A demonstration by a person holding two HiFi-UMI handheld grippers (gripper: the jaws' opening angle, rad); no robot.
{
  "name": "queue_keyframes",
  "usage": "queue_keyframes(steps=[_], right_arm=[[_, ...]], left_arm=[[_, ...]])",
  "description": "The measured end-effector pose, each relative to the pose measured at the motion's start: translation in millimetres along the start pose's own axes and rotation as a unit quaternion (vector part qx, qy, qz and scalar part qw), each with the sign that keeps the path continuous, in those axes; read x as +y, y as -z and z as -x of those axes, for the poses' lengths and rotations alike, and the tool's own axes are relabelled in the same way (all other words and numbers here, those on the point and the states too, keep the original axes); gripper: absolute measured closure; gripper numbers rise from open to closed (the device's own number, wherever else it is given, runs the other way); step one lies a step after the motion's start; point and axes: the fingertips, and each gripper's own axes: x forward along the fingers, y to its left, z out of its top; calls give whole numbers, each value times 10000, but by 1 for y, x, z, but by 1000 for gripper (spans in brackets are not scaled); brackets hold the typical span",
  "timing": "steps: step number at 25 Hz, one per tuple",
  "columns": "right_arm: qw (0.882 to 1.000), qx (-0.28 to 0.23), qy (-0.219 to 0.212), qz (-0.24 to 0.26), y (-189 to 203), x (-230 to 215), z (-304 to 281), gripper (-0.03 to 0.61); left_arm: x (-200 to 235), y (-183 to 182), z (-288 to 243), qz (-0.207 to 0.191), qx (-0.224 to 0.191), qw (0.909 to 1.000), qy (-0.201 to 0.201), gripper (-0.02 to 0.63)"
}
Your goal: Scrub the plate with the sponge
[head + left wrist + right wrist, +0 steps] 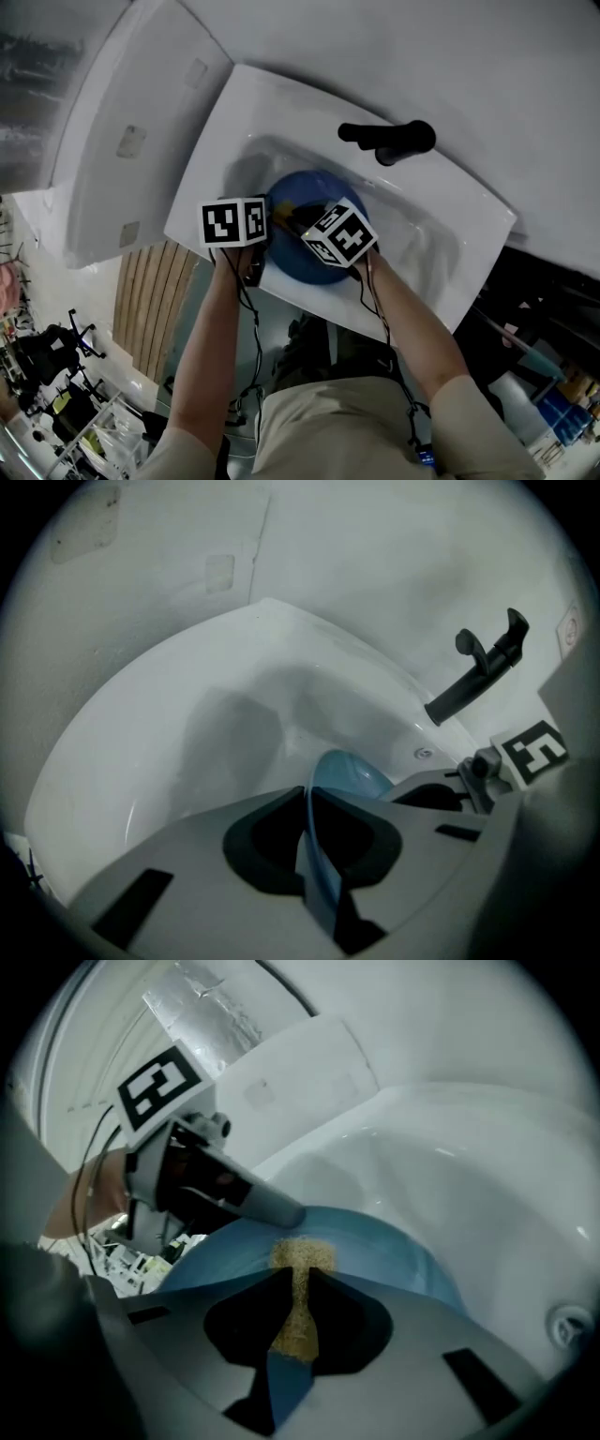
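Plate (352, 772), blue: rim clamped edge-on in left gripper (309, 797) jaws, over sink (187, 752). Sponge (302, 1252): pinched in right gripper (298, 1283) jaws, tip touching plate just ahead. Advice: steady plate, press flat, overlap strokes

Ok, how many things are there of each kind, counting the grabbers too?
blue plate: 1
sponge: 1
black tap: 1
sink: 1
grippers: 2, the left gripper and the right gripper
Total: 6
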Motion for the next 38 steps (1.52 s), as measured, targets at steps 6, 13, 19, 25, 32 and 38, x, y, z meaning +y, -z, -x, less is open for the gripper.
queue_keyframes(steps=[6, 13, 19, 25, 32, 38], right_arm=[[9888, 186, 1467, 217, 4, -70, 0, 518], [9671, 1260, 2134, 582, 57, -101, 33, 517], [9695, 1358, 2033, 168, 82, -84, 70, 514], [9732, 780, 2162, 4, 76, -62, 118, 514], [9707, -117, 2399, 80, 36, -21, 182, 514], [9655, -804, 2461, 279, -2, 26, 235, 514]], left_arm=[[-1, 2, 0, -171, 90, 9998, -20, 586], [0, 3, 1, -278, 50, 9995, -153, 589], [-4, 8, 4, -459, 50, 9984, -327, 588], [-9, 21, 27, -773, -15, 9959, -476, 545], [-23, 24, 78, -811, -438, 9949, -413, 506], [-40, 31, 118, -1074, -621, 9911, -484, 528]])
